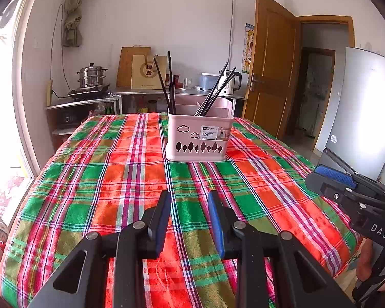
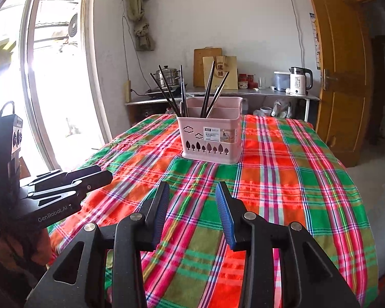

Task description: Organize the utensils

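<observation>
Chopsticks (image 1: 213,95) stand leaning in two bunches in pink basket (image 1: 197,138), far centre of plaid surface (image 1: 115,179), sorted by compartment | your left tongs (image 1: 190,197) narrow gap, empty | your right tongs (image 2: 192,192) wider, empty, both hang near edge, well apart from basket; sorting looks done.

Surface (image 1: 89,179) is covered edge to edge w/ a plaid cloth (image 1: 131,159), red/green/pink checks, a bit rumpled and hanging over the sides. Only thing lying directly on it: a pink basket (image 1: 199,138) w/ tree and cloud cut-outs plus a white label, standing upright toward the far end. Cloth around the basket is bare, incl. the whole near stretch.
</observation>
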Motion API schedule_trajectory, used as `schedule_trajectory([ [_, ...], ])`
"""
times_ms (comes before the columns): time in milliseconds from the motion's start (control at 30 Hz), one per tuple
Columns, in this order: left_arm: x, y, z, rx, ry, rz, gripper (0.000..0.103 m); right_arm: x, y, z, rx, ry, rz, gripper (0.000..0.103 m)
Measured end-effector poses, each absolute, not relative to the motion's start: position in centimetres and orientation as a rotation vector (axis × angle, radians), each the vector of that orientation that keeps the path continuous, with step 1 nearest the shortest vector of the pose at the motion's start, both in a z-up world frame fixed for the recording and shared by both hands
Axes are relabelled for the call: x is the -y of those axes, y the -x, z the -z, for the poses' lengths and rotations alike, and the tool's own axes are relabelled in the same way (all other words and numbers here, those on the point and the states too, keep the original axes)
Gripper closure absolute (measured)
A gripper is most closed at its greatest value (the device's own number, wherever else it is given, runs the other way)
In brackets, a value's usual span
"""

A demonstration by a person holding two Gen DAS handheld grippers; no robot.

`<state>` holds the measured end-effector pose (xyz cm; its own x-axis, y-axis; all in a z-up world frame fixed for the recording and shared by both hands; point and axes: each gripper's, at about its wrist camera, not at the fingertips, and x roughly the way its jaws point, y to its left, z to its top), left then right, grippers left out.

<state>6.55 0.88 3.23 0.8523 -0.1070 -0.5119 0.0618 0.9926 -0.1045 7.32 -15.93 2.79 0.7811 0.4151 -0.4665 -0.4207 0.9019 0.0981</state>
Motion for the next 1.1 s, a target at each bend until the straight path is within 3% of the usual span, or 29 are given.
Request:
schedule_trajectory([
  [1100,-0.58,-6.43,-3.25,-0.535,0.084,0.082,0.074,15.41,-7.46,-2.45,-0.519,0.022,-0.46,0.064],
])
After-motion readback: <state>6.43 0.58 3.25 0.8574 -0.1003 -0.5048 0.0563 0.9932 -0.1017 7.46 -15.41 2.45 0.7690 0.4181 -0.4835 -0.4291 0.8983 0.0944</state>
